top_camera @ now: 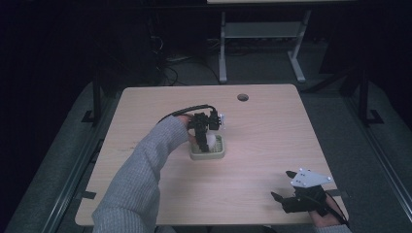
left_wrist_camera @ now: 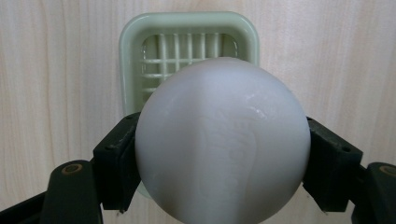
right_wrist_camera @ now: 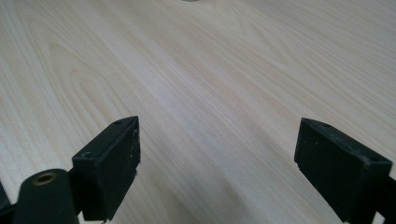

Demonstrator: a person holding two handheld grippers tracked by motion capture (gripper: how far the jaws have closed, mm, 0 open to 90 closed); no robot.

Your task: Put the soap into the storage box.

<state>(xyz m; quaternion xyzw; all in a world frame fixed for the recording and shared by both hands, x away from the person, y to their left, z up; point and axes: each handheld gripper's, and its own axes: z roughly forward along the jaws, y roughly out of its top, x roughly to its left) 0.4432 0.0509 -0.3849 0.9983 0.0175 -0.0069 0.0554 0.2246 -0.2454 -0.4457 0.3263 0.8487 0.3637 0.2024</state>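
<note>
Over the middle of the bench (top_camera: 145, 194), toward its left, the left gripper (left_wrist_camera: 223, 154) points straight down with its jaws clamped on either side of a smooth white ball (left_wrist_camera: 223, 142). Directly beneath the ball sits a pale green slatted tray (left_wrist_camera: 135, 42), its grid floor bare where it shows above the ball. In the high view the ball (top_camera: 212, 141) hangs just above the tray (top_camera: 208, 155); whether it touches the slats I cannot tell. Judging by this, the pick is done and the carry is nearly finished; lowering the ball into the tray and letting go are left. Far to the right, near the bench's front edge, the right gripper (top_camera: 282, 187) rests low with its jaws spread wide, holding nothing.
</note>
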